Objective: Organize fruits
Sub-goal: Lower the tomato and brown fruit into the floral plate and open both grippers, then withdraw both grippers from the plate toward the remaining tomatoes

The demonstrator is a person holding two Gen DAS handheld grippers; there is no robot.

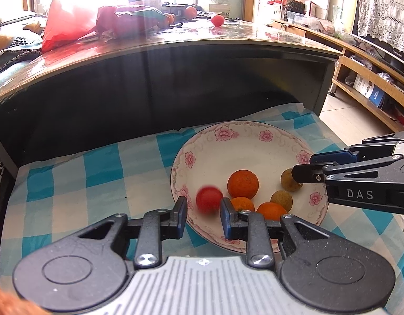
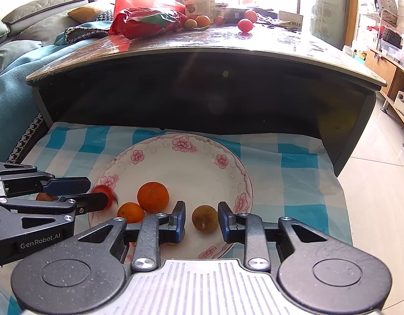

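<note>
Partway done: five round fruits plus blurry red tomato already in floral white plate; both grippers' fingers spread, gripping nothing; more oranges left on glossy tabletop.

Place: you are working in a home living room.
Seating: a sofa with cushions.
Furniture: a glossy coffee table; wooden media shelving.
Window: probably a balcony door, overexposed.

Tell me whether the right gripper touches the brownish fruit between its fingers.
Apart. The right wrist view shows white plate on both sides of the brownish fruit, inside the right gripper's open fingers.
</note>
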